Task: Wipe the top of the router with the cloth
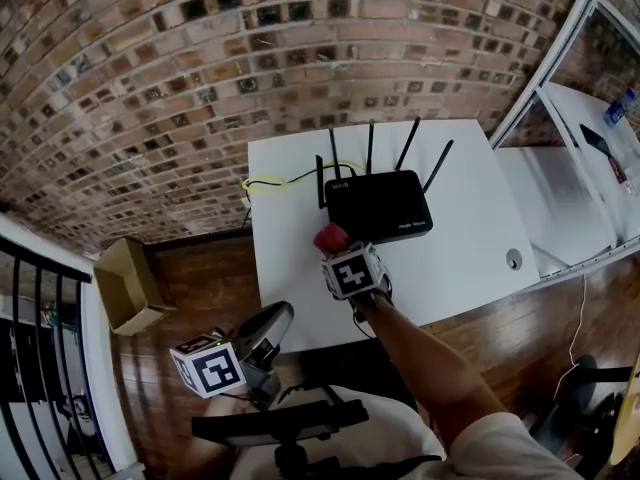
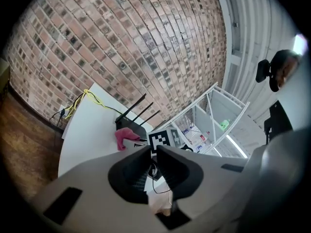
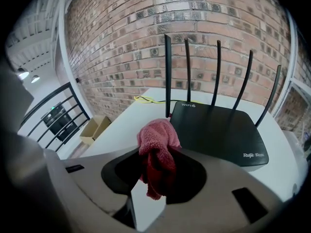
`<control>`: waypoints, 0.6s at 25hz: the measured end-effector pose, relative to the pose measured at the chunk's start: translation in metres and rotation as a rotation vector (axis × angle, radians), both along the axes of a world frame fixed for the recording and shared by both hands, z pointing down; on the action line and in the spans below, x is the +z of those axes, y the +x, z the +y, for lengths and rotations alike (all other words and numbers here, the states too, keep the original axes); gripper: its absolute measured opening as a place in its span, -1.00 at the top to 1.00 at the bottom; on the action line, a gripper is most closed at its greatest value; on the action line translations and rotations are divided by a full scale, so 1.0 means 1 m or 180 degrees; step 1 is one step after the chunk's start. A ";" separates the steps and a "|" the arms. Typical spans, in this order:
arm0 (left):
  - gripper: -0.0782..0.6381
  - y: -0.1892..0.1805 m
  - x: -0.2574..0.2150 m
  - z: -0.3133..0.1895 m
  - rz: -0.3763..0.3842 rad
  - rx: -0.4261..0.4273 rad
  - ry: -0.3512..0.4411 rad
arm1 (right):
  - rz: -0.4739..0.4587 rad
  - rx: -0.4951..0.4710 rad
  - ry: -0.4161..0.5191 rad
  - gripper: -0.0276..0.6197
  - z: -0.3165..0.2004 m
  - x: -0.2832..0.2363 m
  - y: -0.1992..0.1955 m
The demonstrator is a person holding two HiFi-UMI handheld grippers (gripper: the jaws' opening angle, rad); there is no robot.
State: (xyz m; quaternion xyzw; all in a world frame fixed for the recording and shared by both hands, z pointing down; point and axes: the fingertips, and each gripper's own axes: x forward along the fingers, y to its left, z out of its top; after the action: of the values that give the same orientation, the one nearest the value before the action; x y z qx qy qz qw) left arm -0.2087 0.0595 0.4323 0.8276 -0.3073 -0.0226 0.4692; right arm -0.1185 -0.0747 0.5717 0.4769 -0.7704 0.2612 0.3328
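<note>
head view: red cloth clamped at the router's near corner

the black router (image 1: 380, 206) sits flat on the white table (image 1: 470, 258), towards the far edge by the brick wall (image 1: 200, 68), with five thin antennas standing up along its back. in the right gripper view its top (image 3: 218, 130) is bare, matt black, with small white print near the front right corner. the red cloth (image 1: 331, 238) is at the router's near left corner. the right gripper (image 1: 338, 251) has its jaws closed on it. in the right gripper view the cloth (image 3: 156, 149) bunches up above the jaws of that gripper (image 3: 155, 174) and a tail of it hangs down between them. whether the cloth touches the router cannot be told.

a yellow cable (image 1: 275, 181) runs from the router's back left across the table and over its left edge. the person's bare arm (image 1: 420, 353) reaches in behind the right gripper.

the left gripper (image 1: 262, 343) is held low and well apart from the table, over the wooden floor (image 1: 210, 278). in the left gripper view its jaws (image 2: 152, 152) are drawn together with nothing between them, and the cloth (image 2: 124, 137) and router (image 2: 130, 125) show beyond. an open cardboard box (image 1: 130, 283) stands on the floor to the left of the table.
</note>
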 end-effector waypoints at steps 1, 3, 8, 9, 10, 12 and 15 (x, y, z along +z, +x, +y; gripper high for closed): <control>0.68 -0.001 -0.002 0.001 -0.0011 -0.0021 0.0017 | -0.0028 -0.0049 -0.0038 0.49 0.003 0.001 -0.005; 0.68 -0.004 -0.005 0.001 -0.0033 -0.0079 0.0031 | -0.0116 -0.0188 -0.0199 0.49 0.013 0.009 -0.019; 0.68 0.001 -0.013 -0.005 -0.0076 -0.0154 0.0031 | -0.0269 -0.0468 -0.0226 0.49 0.025 0.007 -0.038; 0.68 0.004 -0.013 -0.008 -0.0096 -0.0149 0.0043 | -0.0333 -0.0545 -0.0144 0.49 0.023 -0.004 -0.041; 0.68 0.010 -0.013 -0.010 -0.0096 -0.0134 0.0042 | -0.0378 -0.0594 -0.0065 0.49 0.020 -0.013 -0.040; 0.68 0.024 -0.011 -0.018 -0.0053 -0.0120 0.0022 | -0.0399 -0.0590 0.0045 0.49 0.012 -0.025 -0.024; 0.68 0.050 -0.012 -0.032 -0.0044 -0.0113 -0.0004 | -0.0448 -0.0508 0.0228 0.49 0.000 -0.047 0.014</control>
State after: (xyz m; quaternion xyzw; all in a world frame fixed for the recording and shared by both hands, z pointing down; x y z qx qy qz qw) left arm -0.1586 0.0279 0.4203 0.8218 -0.3253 -0.0250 0.4672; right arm -0.1044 -0.0750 0.5245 0.4061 -0.8363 0.2390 0.2803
